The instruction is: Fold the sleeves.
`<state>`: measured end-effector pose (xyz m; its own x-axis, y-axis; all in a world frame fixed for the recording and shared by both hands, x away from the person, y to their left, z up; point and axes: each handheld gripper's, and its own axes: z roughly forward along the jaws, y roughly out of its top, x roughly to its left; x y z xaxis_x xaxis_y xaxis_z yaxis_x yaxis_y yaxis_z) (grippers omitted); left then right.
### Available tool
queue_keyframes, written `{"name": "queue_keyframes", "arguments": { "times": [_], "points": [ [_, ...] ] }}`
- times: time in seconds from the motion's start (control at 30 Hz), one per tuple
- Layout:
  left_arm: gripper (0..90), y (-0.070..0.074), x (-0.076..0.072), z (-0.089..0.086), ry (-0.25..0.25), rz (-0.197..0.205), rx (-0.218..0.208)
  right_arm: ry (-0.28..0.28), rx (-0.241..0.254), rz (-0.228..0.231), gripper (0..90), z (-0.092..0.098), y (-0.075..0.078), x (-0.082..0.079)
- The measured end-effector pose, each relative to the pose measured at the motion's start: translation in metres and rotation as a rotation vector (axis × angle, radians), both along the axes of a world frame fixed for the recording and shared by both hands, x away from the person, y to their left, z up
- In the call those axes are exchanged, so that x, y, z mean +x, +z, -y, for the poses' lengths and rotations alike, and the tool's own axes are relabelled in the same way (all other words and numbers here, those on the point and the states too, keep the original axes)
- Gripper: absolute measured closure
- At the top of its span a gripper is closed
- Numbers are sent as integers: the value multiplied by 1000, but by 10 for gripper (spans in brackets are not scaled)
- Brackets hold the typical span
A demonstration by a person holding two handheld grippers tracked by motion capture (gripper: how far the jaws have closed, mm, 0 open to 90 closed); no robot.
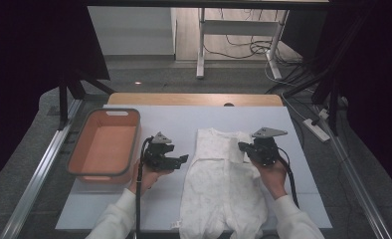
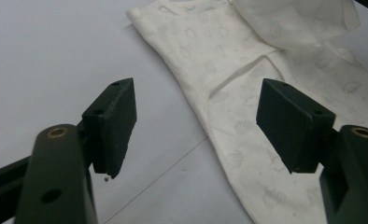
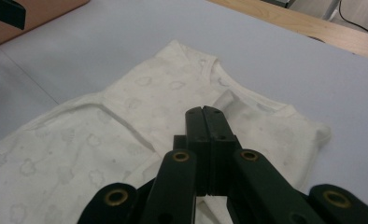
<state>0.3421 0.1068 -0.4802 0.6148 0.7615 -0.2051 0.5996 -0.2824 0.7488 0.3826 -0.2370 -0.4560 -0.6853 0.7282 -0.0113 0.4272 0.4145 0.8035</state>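
Observation:
A white baby onesie [image 1: 219,184] with a faint cloud print lies flat on the pale table cover, neck toward the far side. My right gripper [image 1: 241,147] hovers over its right shoulder, jaws pressed together [image 3: 204,112]. A flap of the onesie [image 2: 289,21] near the sleeve stands lifted off the rest and runs up to those tips. My left gripper [image 1: 184,160] sits just left of the garment, low over the cover. Its jaws stand wide apart [image 2: 196,121] with nothing between them, and the onesie's edge [image 2: 229,93] lies just past them.
An orange-brown plastic basket [image 1: 134,144] stands empty at the left of the table. The pale cover [image 1: 263,117] ends short of a wooden strip [image 1: 194,98] along the far edge. Metal rails flank the table, with cables and a power strip [image 1: 316,128] on the floor.

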Motion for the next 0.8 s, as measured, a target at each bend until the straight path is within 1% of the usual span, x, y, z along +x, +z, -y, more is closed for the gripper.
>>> {"name": "queue_keyframes", "arguments": {
  "times": [0.27,0.43,0.5,0.73,0.8],
  "points": [
    [291,0,0,0,1,-2,1,15,-5,4,895,-8,1,4],
    [291,-2,0,0,2,-6,2,30,-14,9,895,-16,1,7],
    [291,-2,0,0,0,-6,8,37,-10,14,895,-19,2,8],
    [291,-2,0,0,4,-5,6,71,-3,25,895,-38,4,15],
    [291,-2,0,0,4,-6,6,86,-12,28,895,-45,3,17]
  ]
}}
